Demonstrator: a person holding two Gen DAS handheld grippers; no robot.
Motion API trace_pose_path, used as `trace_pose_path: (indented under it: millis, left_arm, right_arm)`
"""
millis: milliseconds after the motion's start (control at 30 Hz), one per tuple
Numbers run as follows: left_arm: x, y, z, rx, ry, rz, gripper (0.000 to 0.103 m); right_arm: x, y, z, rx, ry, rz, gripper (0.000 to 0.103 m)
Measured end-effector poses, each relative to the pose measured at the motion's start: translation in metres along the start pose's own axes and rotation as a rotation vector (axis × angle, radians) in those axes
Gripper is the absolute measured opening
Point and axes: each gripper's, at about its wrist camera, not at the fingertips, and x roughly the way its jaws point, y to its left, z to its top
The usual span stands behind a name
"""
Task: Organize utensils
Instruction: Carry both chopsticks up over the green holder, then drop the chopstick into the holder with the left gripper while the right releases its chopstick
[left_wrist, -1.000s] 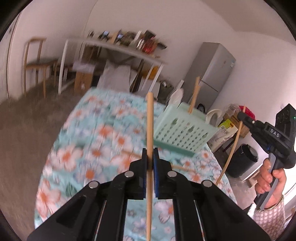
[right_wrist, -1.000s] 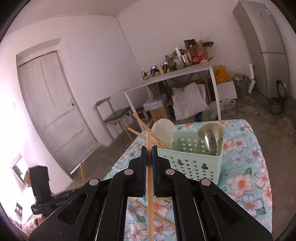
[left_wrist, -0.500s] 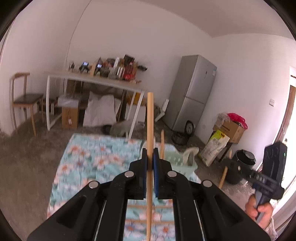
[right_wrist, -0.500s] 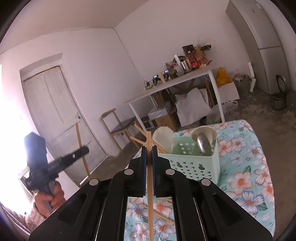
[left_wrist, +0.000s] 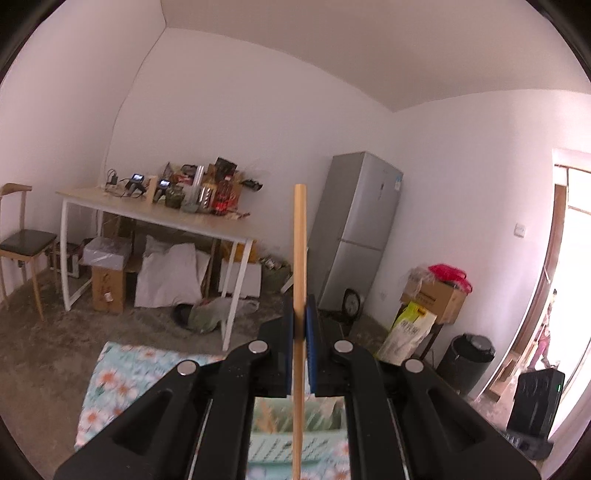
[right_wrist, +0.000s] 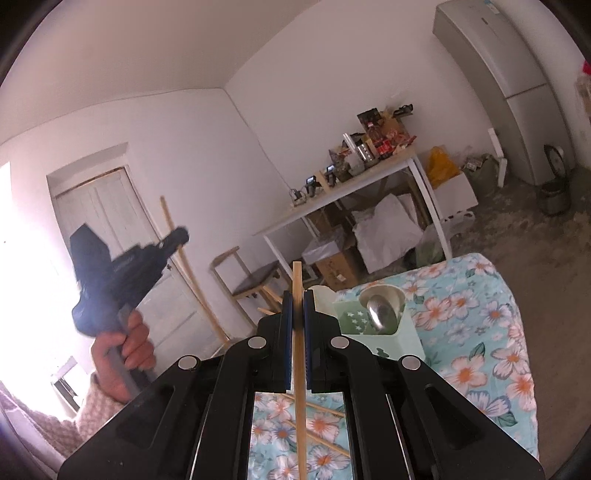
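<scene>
wooden chopstick (left_wrist: 299, 258) clamped upright between the blue pads of the left gripper (left_wrist: 299, 354), its upper end rising against the far wall beside the grey fridge (left_wrist: 360, 229); below the jaws a blurred pale-green basket (left_wrist: 295, 439) sits on the floral tablecloth (left_wrist: 110, 384). right gripper (right_wrist: 297, 343) likewise clenched on a second chopstick (right_wrist: 298, 332), held nearly upright with a slight lean — the green utensil basket (right_wrist: 399, 339) lies just beyond and to the right of its tips, with a metal spoon (right_wrist: 380, 314) standing bowl-up inside. loose chopsticks (right_wrist: 321, 439) lie crossed on the cloth under the jaws. in the right wrist view the person's left hand (right_wrist: 122, 354) grips the other tool's handle — well apart, off the table's left side.
</scene>
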Motion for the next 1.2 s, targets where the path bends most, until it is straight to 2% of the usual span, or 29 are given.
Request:
trace_pose_path:
  millis: [233,533,700,867,900,933,1000,1200]
  left_arm:
    - [0.050,-0.004,0.007,-0.038,0.005,-0.039,0.005]
    - [0.130,0.007,-0.029,-0.052,0.055,-0.002,0.005]
    - [0.153,0.018,-0.054,-0.074,0.122,0.015,0.005]
    - [0.158,0.025,-0.068,-0.088,0.176,0.007,0.007]
    - [0.158,0.026,-0.068,-0.091,0.188,0.001,0.017]
    - [0.157,0.026,-0.069,-0.098,0.195,-0.002,0.035]
    - [0.151,0.026,-0.068,-0.108,0.181,-0.012,0.048]
    - [0.127,0.017,-0.051,-0.085,0.137,-0.022,0.061]
  right_arm:
    - [0.004,-0.007,0.003,0.013,0.006,0.006,0.004]
    - [0.011,-0.015,0.001,0.024,0.028,-0.004,0.004]
    - [0.015,-0.020,0.000,0.035,0.040,-0.015,0.004]
    - [0.018,-0.022,0.000,0.040,0.051,-0.020,0.004]
    - [0.018,-0.021,0.000,0.040,0.052,-0.020,0.004]
    - [0.018,-0.020,0.000,0.039,0.053,-0.021,0.004]
    - [0.019,-0.020,0.001,0.037,0.054,-0.020,0.004]
    - [0.018,-0.013,0.004,0.026,0.043,-0.025,0.004]
